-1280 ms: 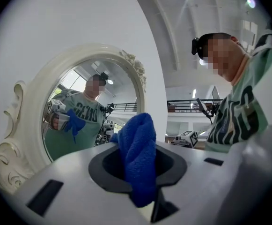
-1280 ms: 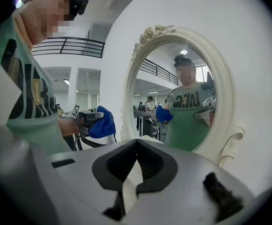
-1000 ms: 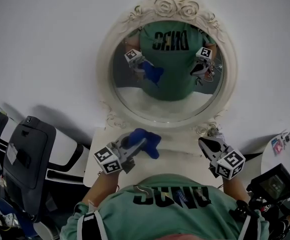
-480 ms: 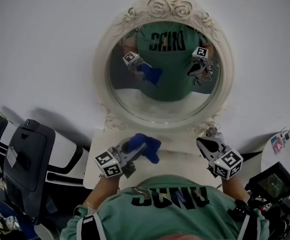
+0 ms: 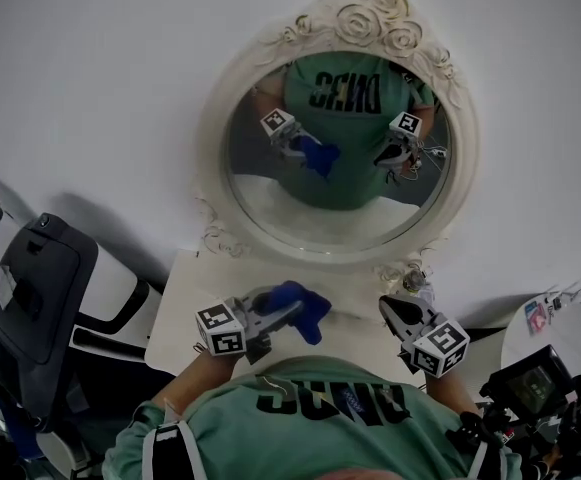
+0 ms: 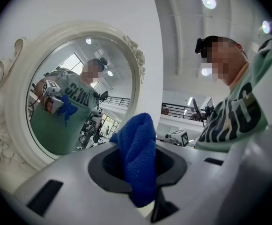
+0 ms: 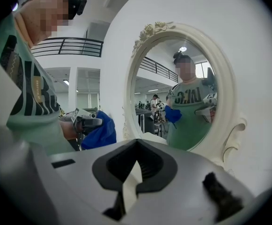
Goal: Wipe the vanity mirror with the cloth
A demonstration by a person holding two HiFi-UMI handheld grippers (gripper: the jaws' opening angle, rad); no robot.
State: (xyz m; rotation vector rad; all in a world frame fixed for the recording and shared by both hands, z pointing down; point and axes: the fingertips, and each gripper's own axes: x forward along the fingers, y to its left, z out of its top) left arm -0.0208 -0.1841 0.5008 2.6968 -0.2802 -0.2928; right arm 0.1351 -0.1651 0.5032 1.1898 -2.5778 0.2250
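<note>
Plain white wall (image 5: 90,68) behind a white desk (image 5: 185,308); black chair (image 5: 40,298) at left; round ceiling lights (image 6: 209,2) overhead; black balcony railing (image 7: 75,46) beyond.

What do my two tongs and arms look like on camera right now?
Both the left tongs and right tongs have grey-white moulded bodies with dark jaw openings. Each carries a white cube of black square markers. The person wears a green T-shirt with black lettering; forearms are uncovered.
</note>
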